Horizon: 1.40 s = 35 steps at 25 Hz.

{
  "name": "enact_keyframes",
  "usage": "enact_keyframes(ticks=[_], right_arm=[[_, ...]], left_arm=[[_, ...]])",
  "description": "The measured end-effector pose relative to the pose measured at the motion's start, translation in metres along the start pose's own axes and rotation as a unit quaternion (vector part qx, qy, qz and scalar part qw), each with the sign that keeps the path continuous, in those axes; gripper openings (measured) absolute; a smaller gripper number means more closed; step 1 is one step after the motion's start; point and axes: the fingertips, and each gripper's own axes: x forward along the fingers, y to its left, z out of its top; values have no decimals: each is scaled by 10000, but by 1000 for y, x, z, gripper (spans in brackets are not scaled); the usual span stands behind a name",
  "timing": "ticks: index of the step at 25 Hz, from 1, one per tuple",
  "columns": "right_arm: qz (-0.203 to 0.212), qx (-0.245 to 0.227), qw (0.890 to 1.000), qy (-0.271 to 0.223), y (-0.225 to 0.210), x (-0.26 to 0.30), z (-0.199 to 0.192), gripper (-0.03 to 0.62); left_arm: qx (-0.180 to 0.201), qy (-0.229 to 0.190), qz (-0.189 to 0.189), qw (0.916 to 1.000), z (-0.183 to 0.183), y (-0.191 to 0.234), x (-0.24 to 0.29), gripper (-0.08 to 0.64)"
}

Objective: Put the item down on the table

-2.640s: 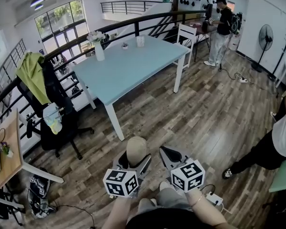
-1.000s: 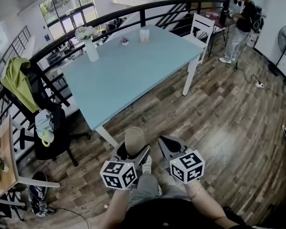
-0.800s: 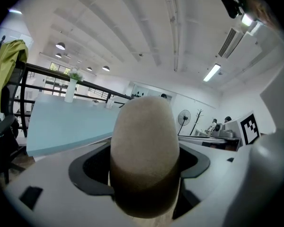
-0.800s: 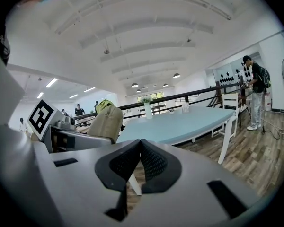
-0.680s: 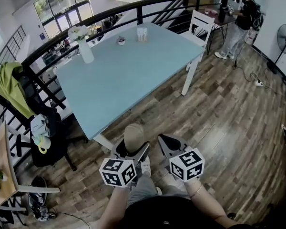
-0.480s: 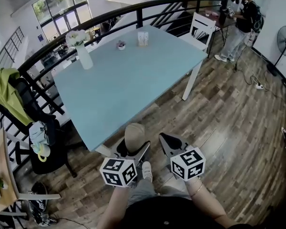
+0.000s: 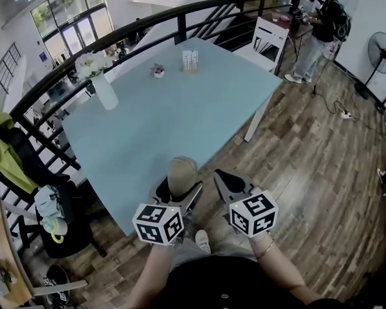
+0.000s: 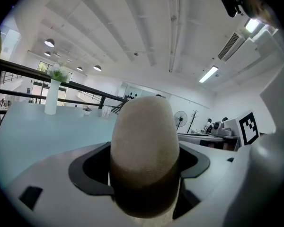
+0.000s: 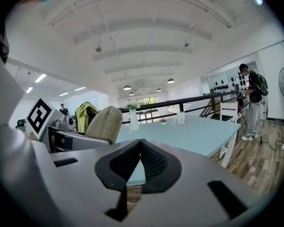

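Observation:
A beige rounded item stands upright between the jaws of my left gripper, which is shut on it just over the near edge of the light blue table. In the left gripper view the item fills the middle, its lower part in shadow. My right gripper hangs beside it on the right, over the wooden floor, jaws shut with nothing between them. The right gripper view shows the item at the left.
On the table's far side stand a white vase with flowers, a small pot and a holder. A white chair sits at the far right corner, a black office chair at the left. A person stands far right.
I have walked up to the table: it has drawn nearer and the left gripper with the item now reaches its near edge. Both grippers keep their hold and spacing.

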Motion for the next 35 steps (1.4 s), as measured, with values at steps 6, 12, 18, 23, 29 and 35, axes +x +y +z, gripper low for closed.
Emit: enact_keyframes(ticks=[6, 12, 18, 23, 29, 35], right_arm=[[-188, 26, 9998, 76, -20, 20, 1, 5], [-203, 60, 9997, 106, -32, 46, 7, 5], [-92, 34, 9999, 137, -48, 69, 10, 5], [85, -12, 9999, 94, -71, 100, 22, 6], [474, -64, 9988, 91, -113, 141, 35, 5], [1046, -56, 9942, 233, -169, 190, 59, 5]], left_arm=[[-94, 102, -130, 9998, 1, 17, 25, 396], [-192, 195, -61, 9996, 2, 40, 39, 396], [-238, 167, 53, 9996, 9, 57, 60, 396], [-255, 92, 243, 9993, 20, 73, 82, 396], [-254, 39, 459, 9986, 33, 81, 139, 396], [-313, -14, 877, 9957, 65, 94, 208, 396]])
